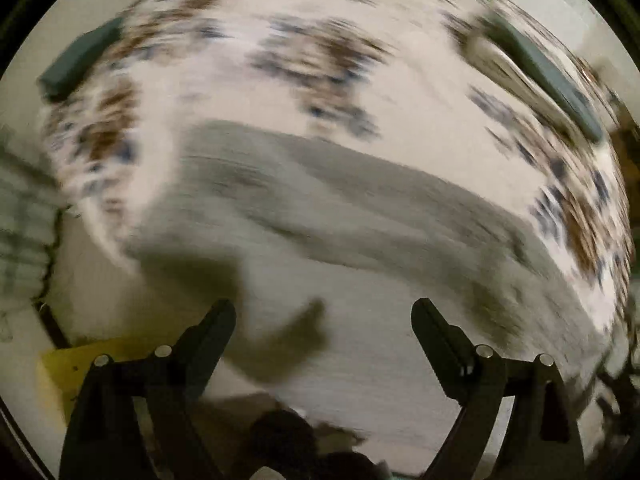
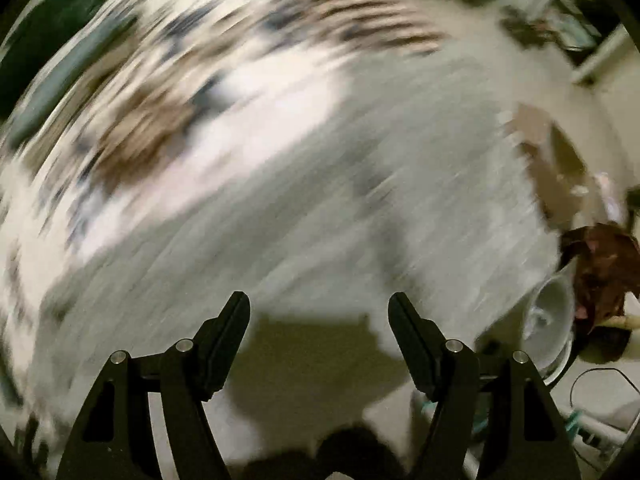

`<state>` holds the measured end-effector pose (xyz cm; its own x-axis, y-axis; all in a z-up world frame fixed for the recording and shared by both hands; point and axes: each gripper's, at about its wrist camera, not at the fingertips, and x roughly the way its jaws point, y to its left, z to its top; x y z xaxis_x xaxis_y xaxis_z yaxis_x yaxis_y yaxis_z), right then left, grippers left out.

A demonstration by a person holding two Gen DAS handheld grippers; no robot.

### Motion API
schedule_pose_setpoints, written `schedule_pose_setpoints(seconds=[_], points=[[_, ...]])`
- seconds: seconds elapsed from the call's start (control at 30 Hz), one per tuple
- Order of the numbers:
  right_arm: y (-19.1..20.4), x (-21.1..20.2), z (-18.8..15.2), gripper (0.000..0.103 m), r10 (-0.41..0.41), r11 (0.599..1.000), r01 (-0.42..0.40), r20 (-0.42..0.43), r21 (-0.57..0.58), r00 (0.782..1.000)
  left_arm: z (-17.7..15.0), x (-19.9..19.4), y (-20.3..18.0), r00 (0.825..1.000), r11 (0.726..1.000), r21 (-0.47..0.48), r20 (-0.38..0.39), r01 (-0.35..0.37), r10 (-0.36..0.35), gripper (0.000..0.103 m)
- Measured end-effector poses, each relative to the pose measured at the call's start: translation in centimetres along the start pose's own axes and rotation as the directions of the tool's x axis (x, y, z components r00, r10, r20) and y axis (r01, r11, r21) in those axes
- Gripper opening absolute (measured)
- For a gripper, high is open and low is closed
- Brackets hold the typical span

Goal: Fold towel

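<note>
While both views smear, I log my left gripper (image 1: 324, 312) and right gripper (image 2: 319, 306) spread, empty, above the grey towel (image 1: 360, 216) lying on patterned bedding (image 1: 320, 52), seemingly between grasps.

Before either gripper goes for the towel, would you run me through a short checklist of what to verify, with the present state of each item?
1. Left gripper open and holding nothing: ok, its jaws stand wide apart with nothing between them.
2. Right gripper open and holding nothing: ok, same state.
3. Grey towel in view ahead of both grippers: ok, it lies on the patterned cloth.
4. Towel edge or corner located for a grasp: cannot tell, both views are heavily motion-blurred.
5. Towel lying flat, without bunching: cannot tell, blur hides the folds.
6. Clutter near the right gripper: not ok, a clear bowl-like item sits close to the towel's right side.
</note>
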<state>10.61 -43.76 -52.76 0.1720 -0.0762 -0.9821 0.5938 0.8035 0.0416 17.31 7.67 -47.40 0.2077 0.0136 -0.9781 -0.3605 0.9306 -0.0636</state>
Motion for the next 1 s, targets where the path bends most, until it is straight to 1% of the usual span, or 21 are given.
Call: schedule_pose_setpoints(seconds=[0.07,0.13,0.17,0.2,0.23,0.27,0.3,0.37,0.4,0.47,0.53,0.6,0.63,0.67,0.7,0.77,0.8,0.87,0.93,0.97,1.0], points=[[-2.3,2.3,1.8,0.074,0.023,1.000,-0.022,-0.039,0.015,0.999,-0.9,0.8,-3.9,0.999,0.998,0.058,-0.031,0.034,-0.033,0.090],[-5.0,3.6,2.6,0.073,-0.022,0.997,0.026,-0.058,0.074,0.998,-2.1,1.7,-8.0,0.997,0.990,0.133,-0.063,0.043,-0.035,0.090],[-6.7,3.9,2.3,0.073,-0.043,0.987,0.051,-0.059,0.153,0.997,-2.6,1.8,-9.8,0.996,0.985,0.161,-0.076,0.057,-0.045,0.090],[-8.5,4.1,2.3,0.073,-0.054,0.971,0.068,-0.064,0.230,0.996,-3.1,1.9,-11.2,0.995,0.980,0.188,-0.086,0.065,-0.049,0.090],[-11.7,3.9,1.9,0.073,-0.067,0.939,0.088,-0.073,0.332,0.995,-3.6,2.0,-12.4,0.995,0.976,0.210,-0.092,0.064,-0.046,0.090],[-14.4,3.8,1.5,0.073,-0.087,0.907,0.114,-0.086,0.404,0.993,-3.9,2.1,-13.2,0.994,0.972,0.225,-0.095,0.068,-0.048,0.090],[-16.8,3.7,0.8,0.073,-0.081,0.881,0.115,-0.095,0.460,0.992,-4.5,2.3,-14.4,0.993,0.966,0.247,-0.100,0.078,-0.054,0.090],[-20.2,3.5,-0.4,0.073,-0.008,0.848,0.053,-0.089,0.527,0.996,-5.3,2.8,-16.4,0.992,0.955,0.290,-0.117,0.070,-0.038,0.090],[-21.4,3.0,-1.0,0.073,0.003,0.835,0.039,-0.076,0.549,0.997,-5.8,3.1,-17.3,0.991,0.949,0.306,-0.131,0.078,-0.039,0.090],[-22.7,2.1,-1.3,0.073,0.014,0.835,0.009,-0.037,0.551,0.999,-6.5,3.5,-18.7,0.988,0.940,0.332,-0.147,0.082,-0.034,0.090],[-23.0,1.2,-1.8,0.073,0.077,0.824,-0.086,0.041,0.560,0.996,-7.1,4.0,-20.0,0.985,0.932,0.352,-0.169,0.087,-0.028,0.090],[-23.5,1.3,-2.1,0.073,0.188,0.794,-0.212,0.101,0.570,0.977,-7.6,4.2,-21.0,0.982,0.927,0.365,-0.185,0.089,-0.021,0.090],[-23.4,1.9,-2.2,0.073,0.224,0.776,-0.250,0.118,0.578,0.967,-7.8,4.3,-21.4,0.982,0.925,0.370,-0.189,0.090,-0.019,0.090],[-23.7,2.5,-2.2,0.073,0.284,0.743,-0.312,0.143,0.592,0.948,-8.1,4.3,-22.0,0.981,0.921,0.379,-0.193,0.093,-0.019,0.090],[-23.6,3.1,-2.0,0.073,0.319,0.721,-0.343,0.151,0.602,0.936,-8.2,4.4,-22.5,0.981,0.917,0.389,-0.193,0.089,-0.014,0.090],[-23.3,4.5,-1.8,0.073,0.347,0.696,-0.361,0.150,0.621,0.926,-8.6,4.5,-23.3,0.981,0.909,0.410,-0.192,0.082,-0.002,0.090],[-23.4,5.5,-1.5,0.073,0.339,0.690,-0.336,0.125,0.641,0.933,-8.8,4.7,-23.7,0.982,0.905,0.420,-0.190,0.072,0.010,0.090],[-23.2,7.7,-1.4,0.073,0.340,0.672,-0.308,0.089,0.674,0.936,-9.3,5.2,-24.4,0.980,0.898,0.437,-0.198,0.062,0.029,0.090],[-22.9,8.4,-1.0,0.061,0.316,0.666,-0.294,0.099,0.686,0.944,-9.7,5.6,-25.0,0.977,0.896,0.441,-0.209,0.060,0.038,0.090],[-22.8,8.5,-0.8,0.033,0.294,0.677,-0.278,0.096,0.682,0.951,-10.2,5.6,-25.3,0.977,0.896,0.441,-0.211,0.059,0.039,0.090],[-22.5,8.0,-0.8,0.011,0.283,0.687,-0.270,0.093,0.674,0.955,-10.5,5.6,-25.6,0.975,0.896,0.440,-0.219,0.065,0.036,0.090]])
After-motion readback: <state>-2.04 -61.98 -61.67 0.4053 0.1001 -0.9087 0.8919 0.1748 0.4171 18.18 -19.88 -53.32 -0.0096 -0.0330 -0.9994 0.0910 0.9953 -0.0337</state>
